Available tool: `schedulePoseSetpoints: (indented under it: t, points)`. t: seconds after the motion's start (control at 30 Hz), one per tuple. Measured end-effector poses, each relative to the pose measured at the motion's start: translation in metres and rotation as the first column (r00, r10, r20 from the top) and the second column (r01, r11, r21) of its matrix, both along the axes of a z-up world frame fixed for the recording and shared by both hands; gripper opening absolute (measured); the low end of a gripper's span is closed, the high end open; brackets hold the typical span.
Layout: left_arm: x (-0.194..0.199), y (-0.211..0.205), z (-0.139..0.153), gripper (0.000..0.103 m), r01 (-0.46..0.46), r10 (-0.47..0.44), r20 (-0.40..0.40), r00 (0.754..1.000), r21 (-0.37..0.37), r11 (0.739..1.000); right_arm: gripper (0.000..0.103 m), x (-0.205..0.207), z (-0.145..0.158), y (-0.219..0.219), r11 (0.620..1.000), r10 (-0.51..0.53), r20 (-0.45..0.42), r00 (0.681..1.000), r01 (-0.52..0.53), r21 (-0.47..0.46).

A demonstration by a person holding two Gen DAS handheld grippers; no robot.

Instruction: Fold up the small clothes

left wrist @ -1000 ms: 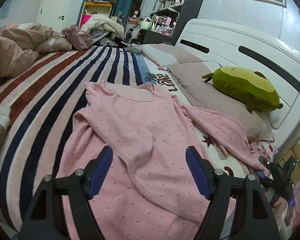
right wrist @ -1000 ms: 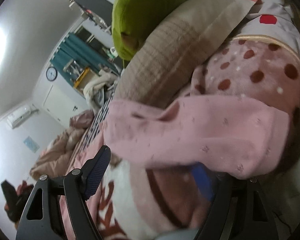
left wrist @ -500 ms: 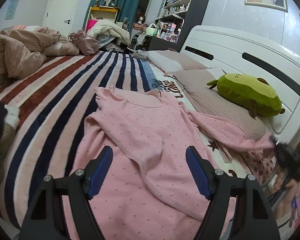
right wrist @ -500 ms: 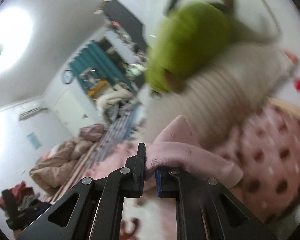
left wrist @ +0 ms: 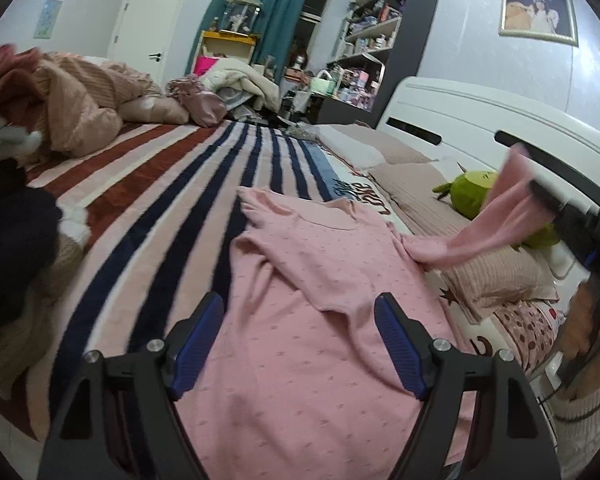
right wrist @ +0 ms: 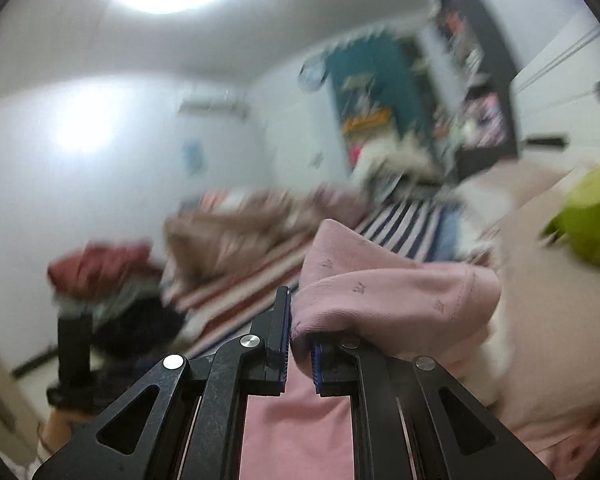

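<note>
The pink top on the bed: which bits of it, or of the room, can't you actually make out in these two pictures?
- Pink top: hem cut off by the left-wrist view's bottom edge, behind the left claw.
- Sleeve: its cuff end bunches over the right claw, pinched part hidden.
- Wall clock, shelves: smeared by motion blur, right-wrist view.
- Clothes heap: cut off by the left edge.

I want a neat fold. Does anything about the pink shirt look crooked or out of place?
Yes. The pink shirt lies wrinkled on the striped blanket, and its sleeve is lifted off the bed, pinched in the right gripper.
</note>
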State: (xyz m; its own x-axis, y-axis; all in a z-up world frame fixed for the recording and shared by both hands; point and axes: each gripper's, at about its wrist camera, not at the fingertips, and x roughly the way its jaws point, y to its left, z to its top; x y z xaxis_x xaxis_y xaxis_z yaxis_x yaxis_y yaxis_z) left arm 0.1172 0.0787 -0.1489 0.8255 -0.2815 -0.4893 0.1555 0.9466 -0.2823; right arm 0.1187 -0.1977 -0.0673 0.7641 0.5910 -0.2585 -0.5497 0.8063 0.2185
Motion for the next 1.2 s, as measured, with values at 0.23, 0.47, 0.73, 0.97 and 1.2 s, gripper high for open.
schedulePoseSetpoints:
  t: [0.23, 0.47, 0.73, 0.97, 1.2]
  points:
    - [-0.008, 0.034, -0.013, 0.076, -0.033, 0.032, -0.015, 0.999, -0.042, 0.999, 0.007, 0.016, -0.116, 0.105, 0.958, 0.153, -0.379, 0.912, -0.231, -0.169]
    - [-0.004, 0.032, -0.022, 0.077, 0.003, -0.005, -0.037, 0.999, -0.052, 0.999, 0.022, 0.011, -0.150, 0.085, 0.961, 0.155, -0.513, 0.844, -0.249, -0.120]
    - [0.020, -0.031, -0.039, 0.078, 0.169, -0.173, -0.104, 0.979, -0.049, 0.984, 0.062, -0.021, -0.098, 0.017, 0.975, 0.122, -0.404, 0.907, -0.186, -0.124]
    - [0.034, -0.112, -0.050, 0.078, 0.281, -0.271, -0.151, 0.951, 0.052, 0.958, 0.062, -0.030, -0.101, -0.038, 0.997, 0.010, -0.383, 0.924, -0.040, -0.071]
    - [0.050, -0.116, -0.060, 0.009, 0.205, -0.191, -0.231, 0.954, 0.039, 0.978, 0.062, -0.034, -0.107, -0.067, 1.000, -0.024, -0.387, 0.922, 0.022, -0.009]
